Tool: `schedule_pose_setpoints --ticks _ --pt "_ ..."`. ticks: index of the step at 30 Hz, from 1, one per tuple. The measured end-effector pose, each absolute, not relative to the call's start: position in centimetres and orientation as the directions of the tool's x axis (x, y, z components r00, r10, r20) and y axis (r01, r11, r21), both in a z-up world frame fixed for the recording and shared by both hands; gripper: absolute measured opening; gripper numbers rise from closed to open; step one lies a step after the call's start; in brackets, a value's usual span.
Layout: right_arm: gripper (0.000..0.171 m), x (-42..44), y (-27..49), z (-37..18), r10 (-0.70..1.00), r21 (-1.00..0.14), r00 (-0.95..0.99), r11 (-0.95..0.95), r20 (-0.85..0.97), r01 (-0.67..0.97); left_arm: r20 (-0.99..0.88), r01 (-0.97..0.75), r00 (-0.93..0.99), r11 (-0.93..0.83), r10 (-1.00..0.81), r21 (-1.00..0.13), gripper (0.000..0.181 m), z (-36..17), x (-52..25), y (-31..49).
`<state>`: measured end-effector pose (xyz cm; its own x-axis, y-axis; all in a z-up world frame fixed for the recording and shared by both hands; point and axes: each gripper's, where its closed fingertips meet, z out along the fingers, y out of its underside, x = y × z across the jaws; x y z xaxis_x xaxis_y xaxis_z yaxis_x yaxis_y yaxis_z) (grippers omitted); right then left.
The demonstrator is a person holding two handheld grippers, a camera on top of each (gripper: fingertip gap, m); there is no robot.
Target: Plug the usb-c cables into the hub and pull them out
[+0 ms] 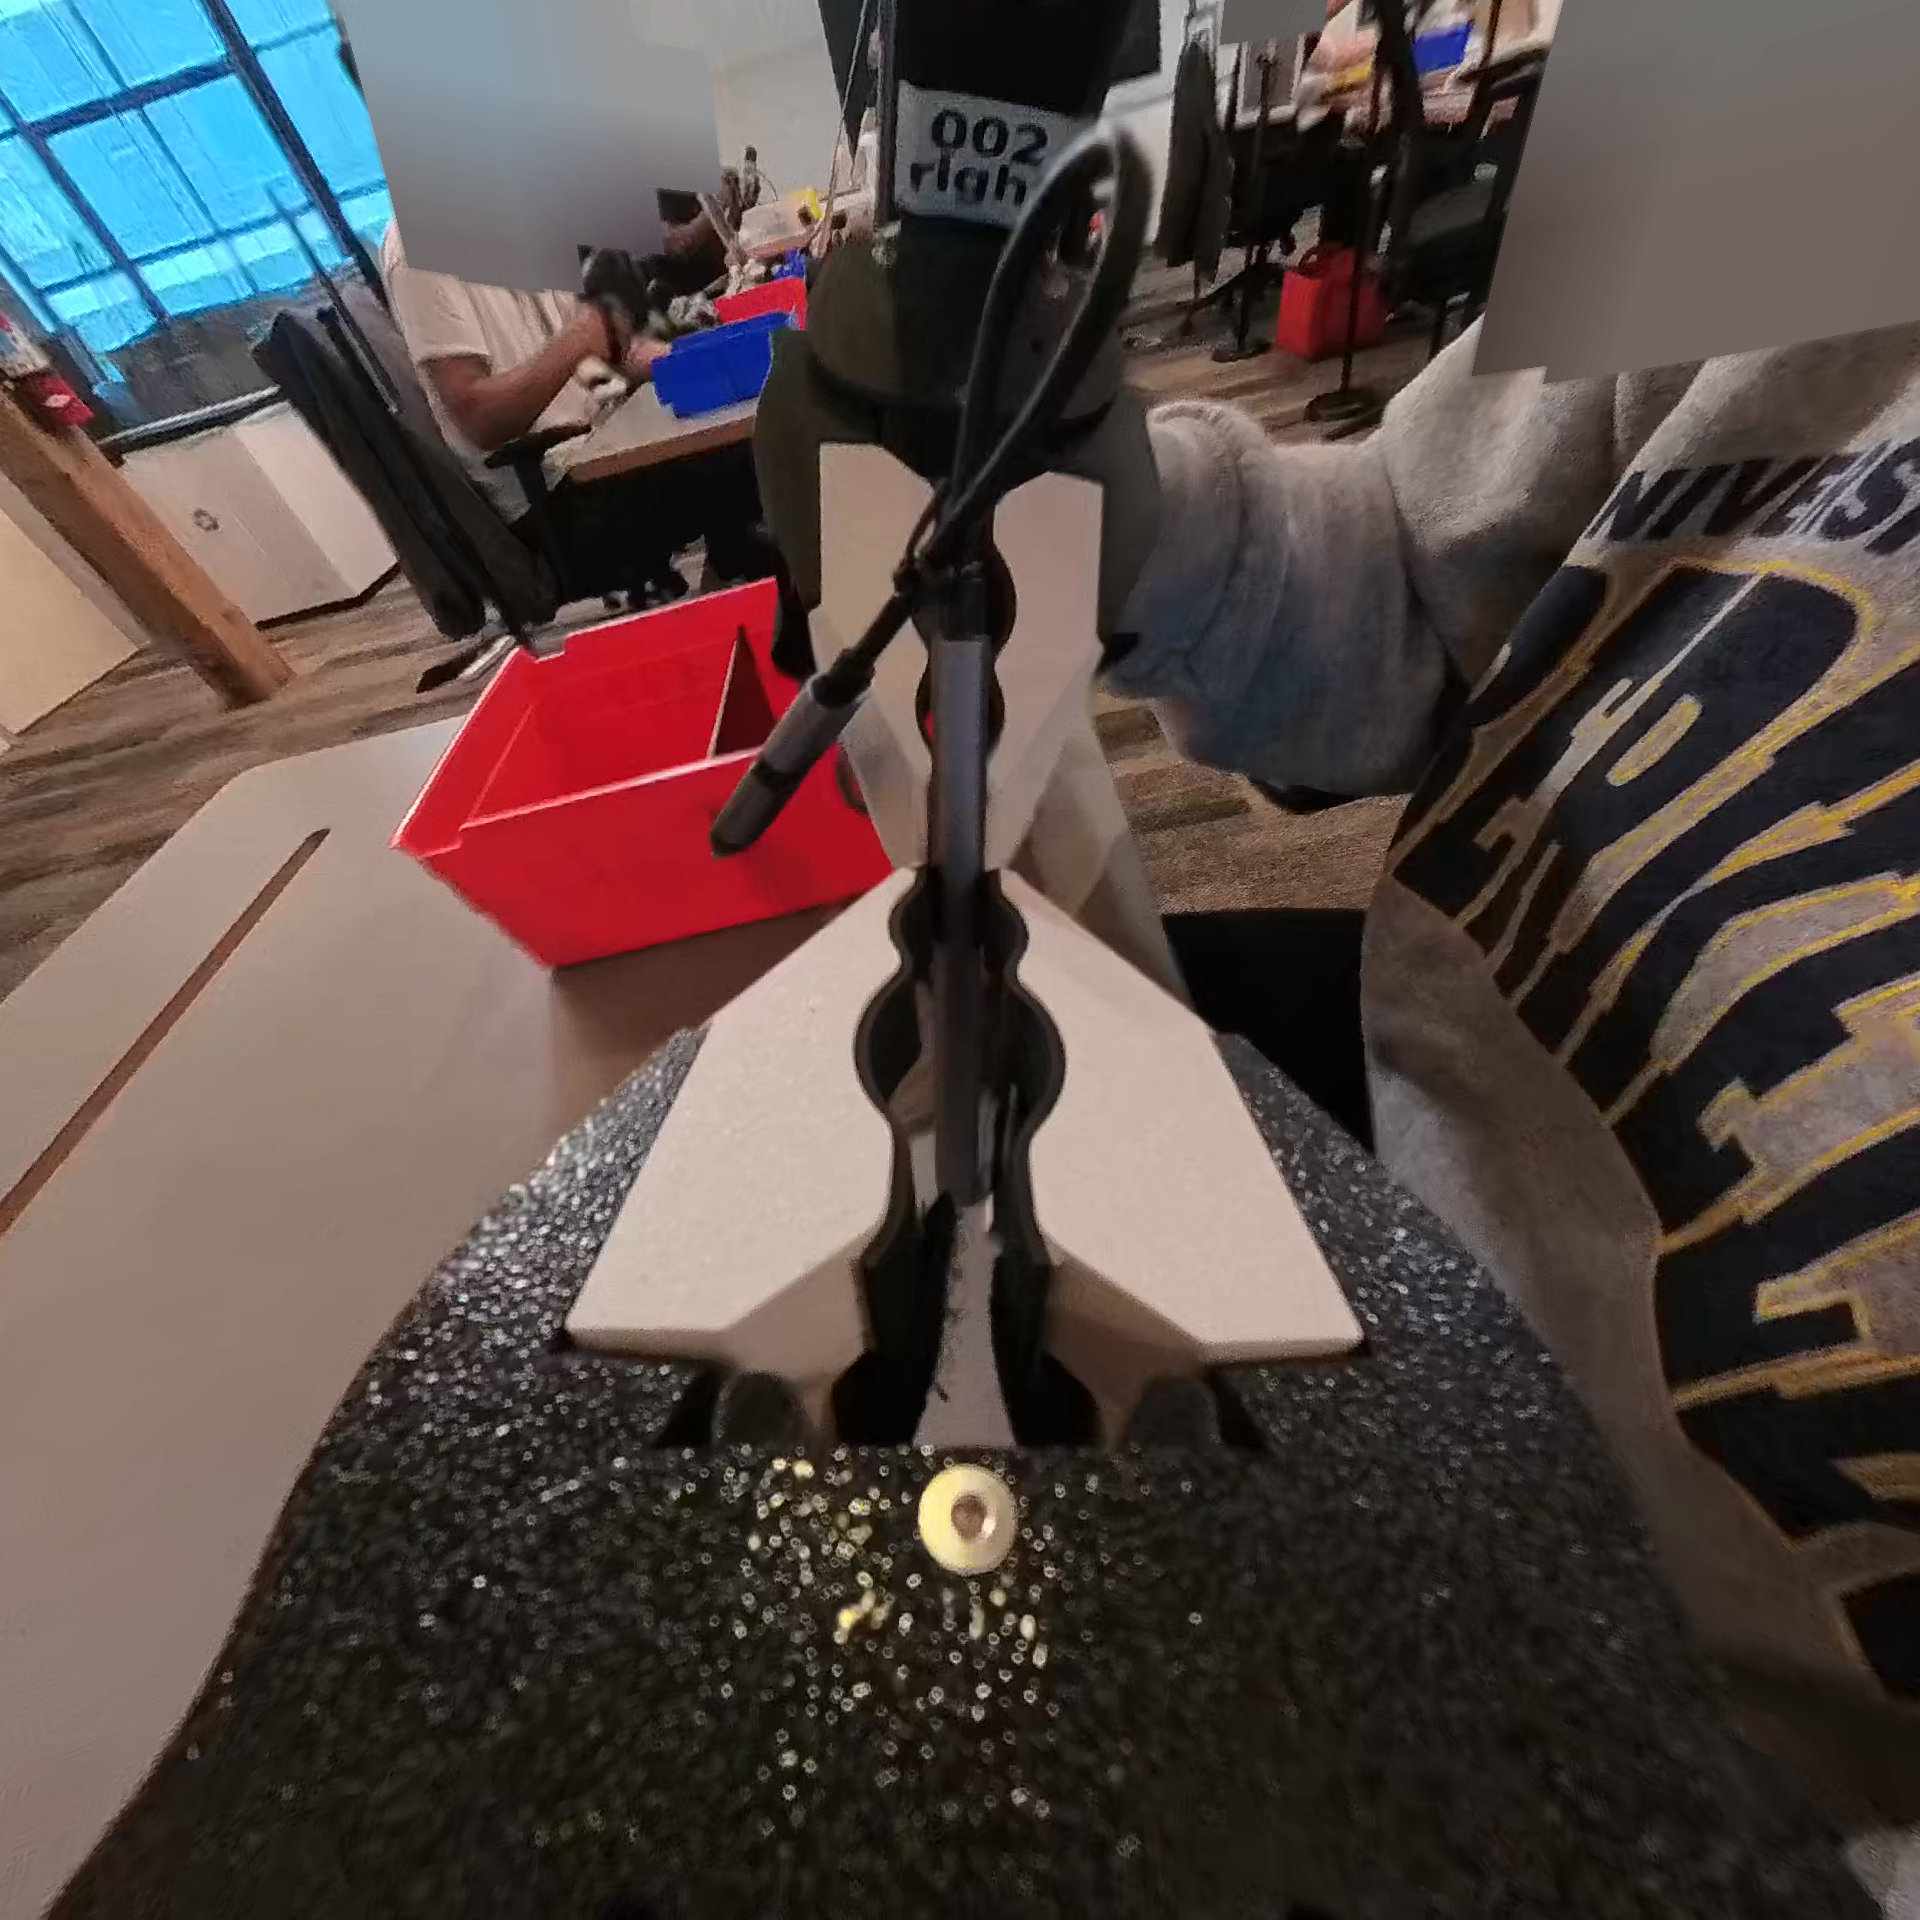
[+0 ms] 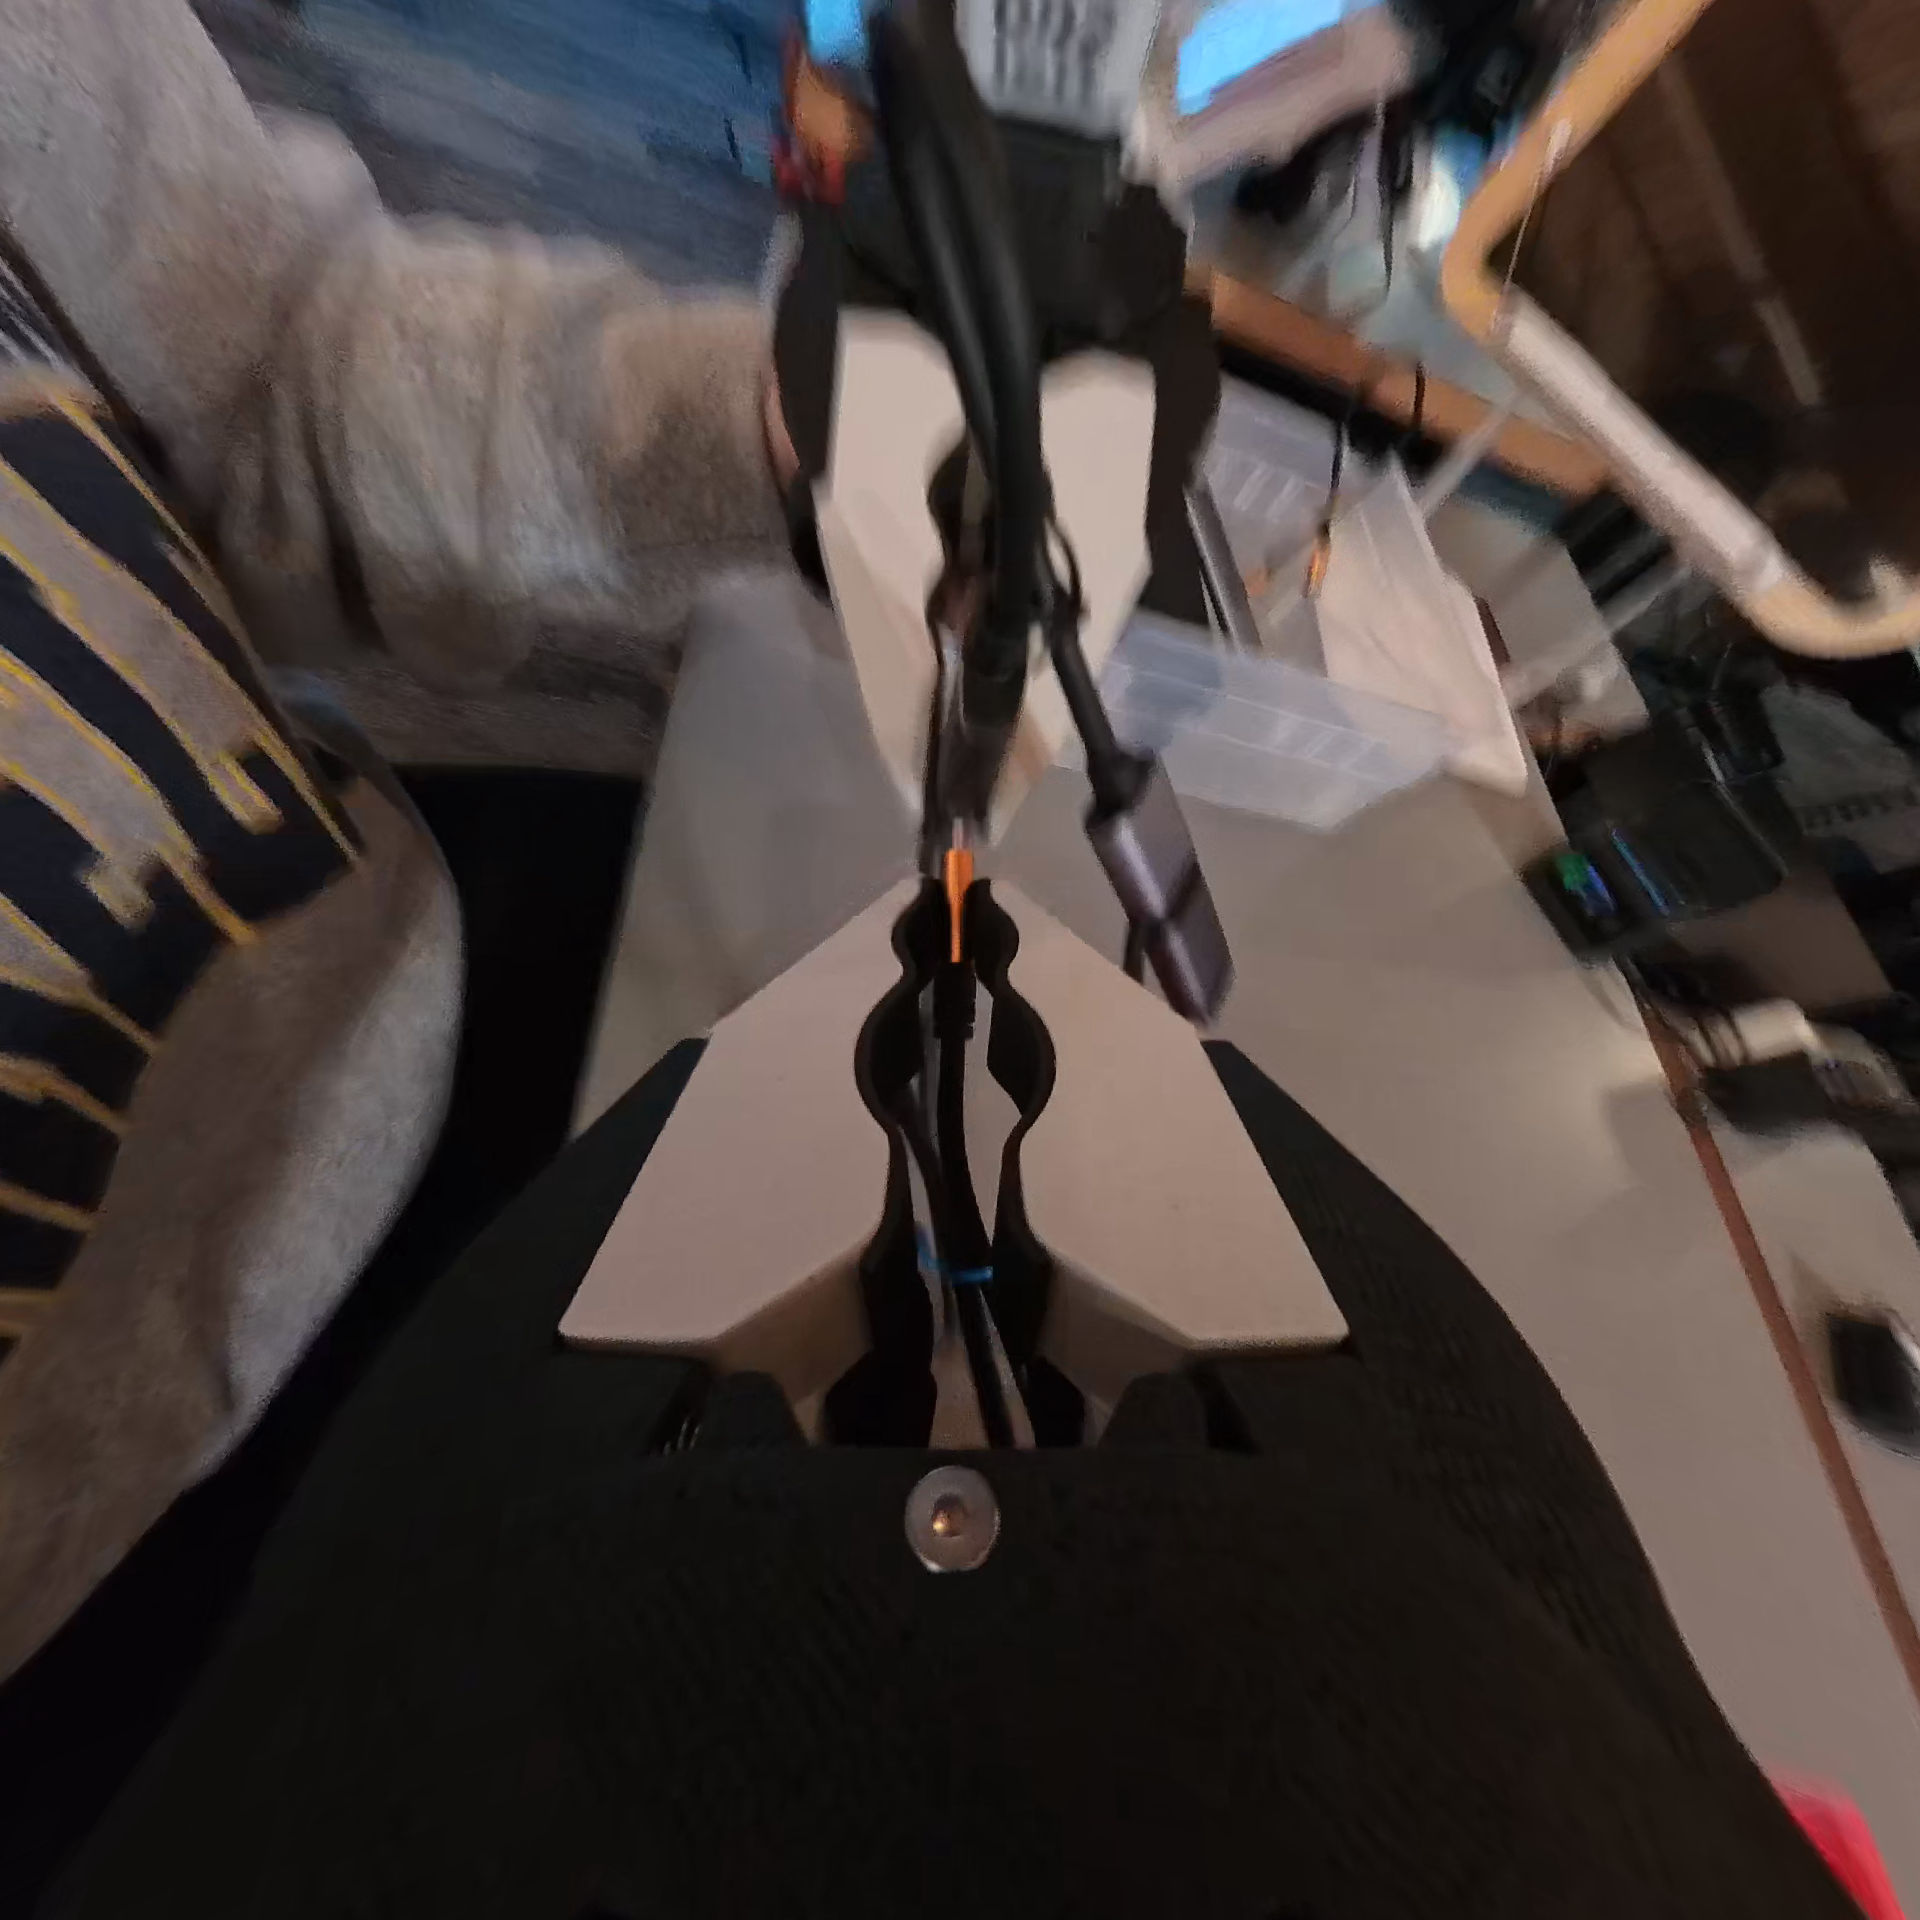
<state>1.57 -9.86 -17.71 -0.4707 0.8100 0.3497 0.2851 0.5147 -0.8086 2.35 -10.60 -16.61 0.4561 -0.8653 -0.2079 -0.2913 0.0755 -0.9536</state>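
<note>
daylit window (image 1: 156,156) | right view motion-blurred | wide-angle edge distortion

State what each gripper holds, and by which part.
The left gripper is shut on the hub, gripping its slim grey body edge-on. The right gripper pinches a cable at its orange-tipped plug end.

the hub (image 1: 961,831) is a slim grey bar seen edge-on, lifted above the table and pinched along its length between closed jaws. its own black lead loops up from the far end and hangs down to a grey connector (image 1: 790,753) dangling to the left. in the right wrist view, much blurred, a black usb-c cable (image 2: 951,1101) with an orange plug (image 2: 956,894) sits clamped, plug tip toward the hub's (image 2: 971,727) end.
</note>
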Motion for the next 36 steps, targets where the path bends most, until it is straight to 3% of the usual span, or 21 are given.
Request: schedule_pose_setpoints --ticks 1,2,4,11,14,18,22,25,27,28,33,36 --pt "0.005 2.5 -6.6 -18.2 0.839 -0.767 -0.371 0.526 0.397 0.368 -0.212 -0.291 0.525 0.060 -0.824 -0.955 0.007 -16.5 0.1 -10.3" --pt "0.004 4.2 -4.7 -17.7 0.877 -0.803 -0.314 0.466 0.363 0.371 -0.176 -0.214 0.585 0.059 -0.792 -0.975 0.007 -15.5 -2.6 -10.8" --pt "0.004 7.3 -4.1 -14.4 0.935 -0.926 -0.283 0.286 0.214 0.246 -0.110 -0.089 0.651 0.069 -0.751 -0.994 0.006 -13.8 -6.5 -12.3" --pt "0.004 9.5 -0.8 -5.5 0.957 -0.956 -0.012 0.291 0.291 0.022 -0.091 -0.110 0.790 0.006 -0.607 -0.994 0.006 -14.3 -6.8 -9.6" --pt "0.004 10.9 -0.3 -2.5 0.948 -0.948 0.019 0.316 0.317 0.027 -0.064 -0.074 0.815 0.006 -0.576 -0.997 0.006 -14.3 -6.8 -9.2" --pt "0.004 13.4 3.1 -6.3 0.944 -0.898 0.052 0.291 0.325 0.329 0.031 0.038 0.826 0.000 -0.563 -0.999 0.007 -14.5 -7.0 -8.8" --pt "0.005 16.6 7.2 -16.8 0.949 -0.699 0.086 0.160 0.302 0.697 0.080 0.097 0.826 0.000 -0.559 -0.995 0.006 -14.6 -6.9 -8.5" --pt "0.039 17.8 8.9 -21.4 0.947 -0.628 0.141 0.077 0.289 0.774 0.090 0.108 0.817 -0.002 -0.570 -0.994 0.006 -14.5 -6.6 -8.3" --pt "0.071 17.2 9.6 -21.3 0.929 -0.663 0.215 0.042 0.302 0.747 0.095 0.115 0.811 -0.003 -0.577 -0.993 0.006 -14.4 -6.4 -8.2" --pt "0.075 16.2 9.0 -20.4 0.929 -0.708 0.227 0.050 0.292 0.704 0.099 0.118 0.808 -0.005 -0.581 -0.993 0.006 -14.4 -6.2 -8.1" --pt "0.029 6.8 -3.0 -13.9 0.970 -0.926 -0.086 0.245 0.229 0.287 0.122 0.153 0.758 -0.006 -0.640 -0.988 0.006 -13.8 -4.3 -8.0" --pt "0.031 2.1 -8.0 -15.2 0.945 -0.926 -0.256 0.271 0.204 0.264 0.130 0.166 0.703 -0.016 -0.699 -0.986 0.007 -13.5 -2.4 -8.1"
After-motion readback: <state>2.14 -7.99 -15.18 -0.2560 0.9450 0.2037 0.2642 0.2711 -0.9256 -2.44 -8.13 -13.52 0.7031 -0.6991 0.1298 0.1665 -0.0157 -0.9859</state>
